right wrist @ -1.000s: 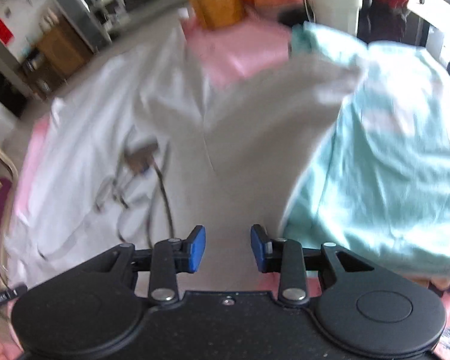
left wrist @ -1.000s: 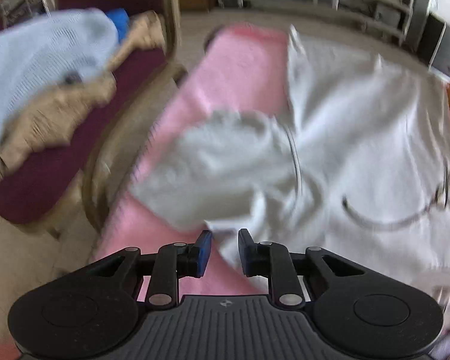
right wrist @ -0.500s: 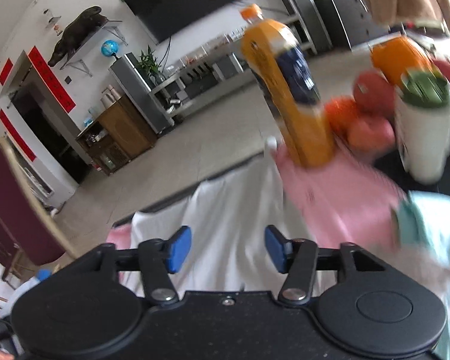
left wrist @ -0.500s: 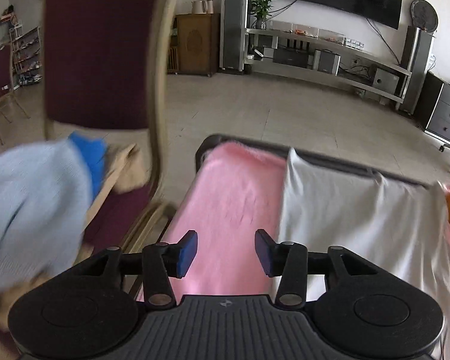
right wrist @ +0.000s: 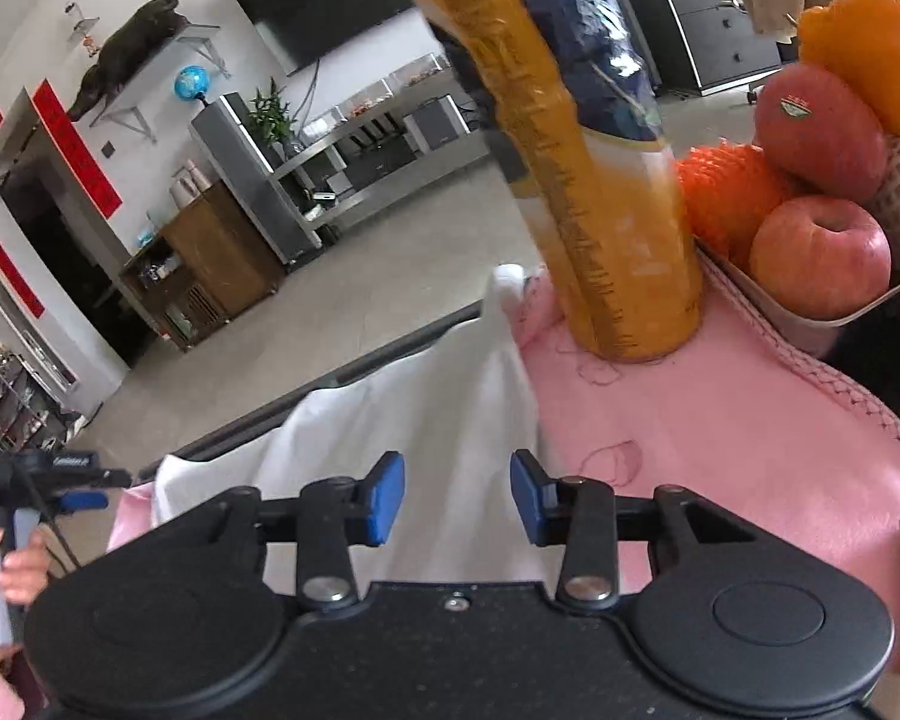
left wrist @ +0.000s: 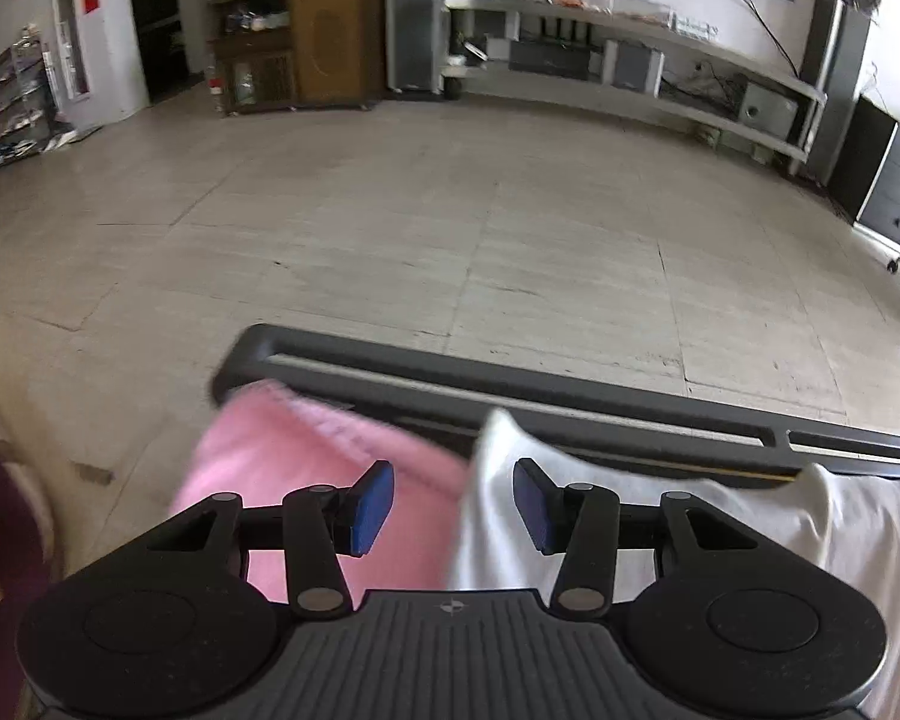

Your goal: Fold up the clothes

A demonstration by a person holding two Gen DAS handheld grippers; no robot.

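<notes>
Your left gripper (left wrist: 453,501) and right gripper (right wrist: 457,497) are both gaping empty over the shirt's (right wrist: 426,414) far-edge corners; the right jaws have just been narrowing.

Left claw (left wrist: 453,504) agape and empty above white garment (left wrist: 750,516) edge beside pink blanket (left wrist: 294,456).

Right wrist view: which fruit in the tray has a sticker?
The upper red apple, with a small sticker near its top; the lower apple shows none.
</notes>
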